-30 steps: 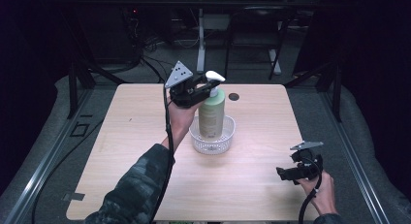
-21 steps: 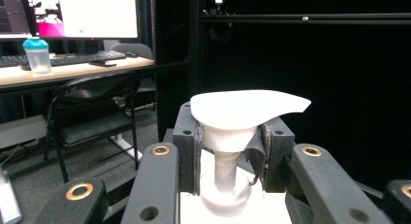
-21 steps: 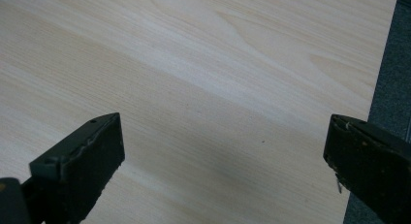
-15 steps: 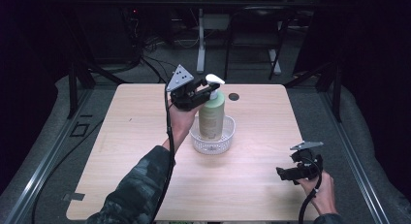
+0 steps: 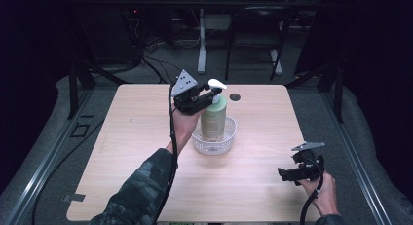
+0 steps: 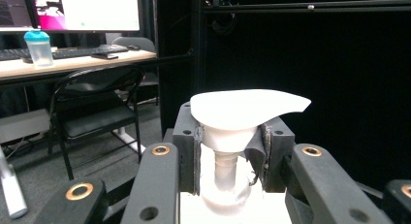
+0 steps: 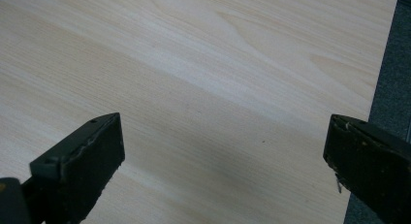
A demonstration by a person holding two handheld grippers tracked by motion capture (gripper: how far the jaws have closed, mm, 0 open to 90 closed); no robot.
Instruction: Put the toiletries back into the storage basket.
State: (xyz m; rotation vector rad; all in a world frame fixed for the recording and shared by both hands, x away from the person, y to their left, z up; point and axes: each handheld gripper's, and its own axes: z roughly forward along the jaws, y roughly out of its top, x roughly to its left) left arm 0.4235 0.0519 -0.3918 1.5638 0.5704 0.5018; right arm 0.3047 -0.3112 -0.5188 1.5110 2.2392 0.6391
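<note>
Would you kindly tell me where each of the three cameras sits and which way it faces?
High view: above the person's side, facing forward and down on the table; both forearms, left gripper and right gripper show.
Left gripper view: rides the left gripper, facing level toward a desk and chair; its jaws clamp the pump bottle.
Right gripper view: rides the right gripper, facing down at the table; jaws apart.
Shared: high and left gripper views both show the pump bottle, standing in a bowl.

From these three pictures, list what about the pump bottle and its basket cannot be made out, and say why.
- Pump bottle base, high view: hidden by basket wall.
- Bottle label, high view: too small.
- Bottle body, left gripper view: cut off by bottom edge, behind left gripper.
- Basket contents: too small.
</note>
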